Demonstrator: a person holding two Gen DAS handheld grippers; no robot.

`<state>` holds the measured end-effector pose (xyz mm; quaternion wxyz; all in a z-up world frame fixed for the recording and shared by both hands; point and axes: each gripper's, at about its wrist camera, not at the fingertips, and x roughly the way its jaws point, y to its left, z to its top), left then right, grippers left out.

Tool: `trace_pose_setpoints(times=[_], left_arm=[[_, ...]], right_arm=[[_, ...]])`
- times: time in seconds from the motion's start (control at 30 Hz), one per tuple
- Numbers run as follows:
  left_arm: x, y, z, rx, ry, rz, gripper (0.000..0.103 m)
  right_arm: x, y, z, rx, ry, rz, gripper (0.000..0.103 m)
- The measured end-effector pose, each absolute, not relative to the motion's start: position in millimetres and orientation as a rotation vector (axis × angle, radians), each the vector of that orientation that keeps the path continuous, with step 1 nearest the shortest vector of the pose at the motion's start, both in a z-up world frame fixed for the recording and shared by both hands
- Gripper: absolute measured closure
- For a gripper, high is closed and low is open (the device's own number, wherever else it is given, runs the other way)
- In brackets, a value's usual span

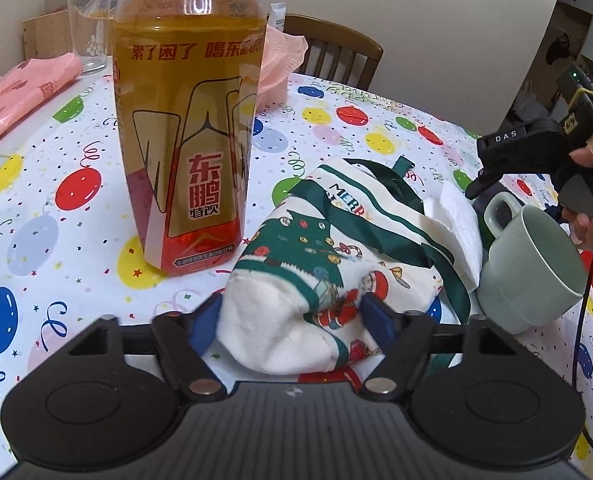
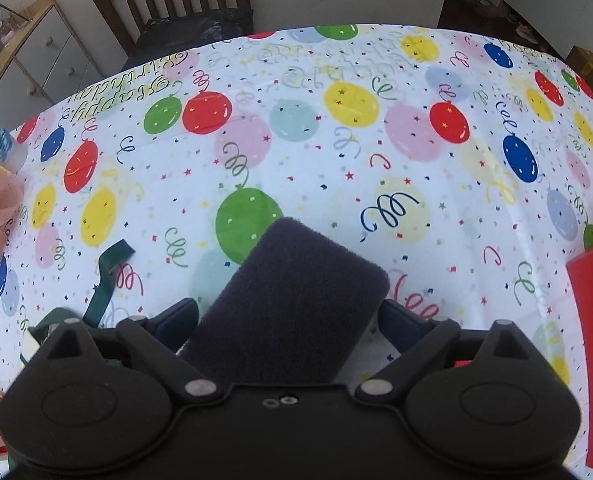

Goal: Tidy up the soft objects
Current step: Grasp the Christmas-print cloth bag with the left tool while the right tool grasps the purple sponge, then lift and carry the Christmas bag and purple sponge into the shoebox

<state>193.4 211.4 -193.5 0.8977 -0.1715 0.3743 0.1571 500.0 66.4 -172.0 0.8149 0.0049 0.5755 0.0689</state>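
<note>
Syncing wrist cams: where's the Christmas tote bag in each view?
Left wrist: Christmas tote bag lower centre, between the left tongs.
Right wrist: only its green strap shows, lower left.
Shared landmark: balloon tablecloth.

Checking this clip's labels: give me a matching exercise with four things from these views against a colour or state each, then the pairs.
Things:
1. drink bottle
2. mug
3. Christmas cloth bag
4. sponge

States:
A. dark, between the right gripper's fingers
B. pale green, tilted
C. upright, amber liquid
D. crumpled, between the left gripper's fingers

Pairs: 1-C, 2-B, 3-D, 4-A
</note>
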Motion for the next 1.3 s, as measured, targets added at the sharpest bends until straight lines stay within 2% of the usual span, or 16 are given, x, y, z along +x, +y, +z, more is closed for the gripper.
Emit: trace_pose_setpoints(times=[0.13, 0.17, 0.27, 0.4, 0.8, 1.3], left_arm=[[191, 211, -192, -0.369, 0.78, 0.322, 0.057], [192, 211, -192, -0.371, 0.782, 0.317, 0.067], [193, 207, -191, -0.355, 0.782, 0.306, 0.071], [193, 201, -185, -0.337, 0.767, 0.297, 0.084], [190, 190, -143, -0.316, 0.647, 0.279, 0.092], [205, 172, -82, -0.251, 0.516, 0.288, 0.093]], right_arm=[[496, 64, -169, 0.016, 1.207, 0.158, 0.012], [495, 64, -168, 0.018, 1.199, 0.162, 0.013], [491, 62, -165, 0.011, 1.176, 0.176, 0.014], [487, 57, -154, 0.007, 1.131, 0.195, 0.014], [475, 19, -108, 0.02, 1.021, 0.227, 0.015], [423, -60, -68, 0.072, 0.986, 0.309, 0.015]])
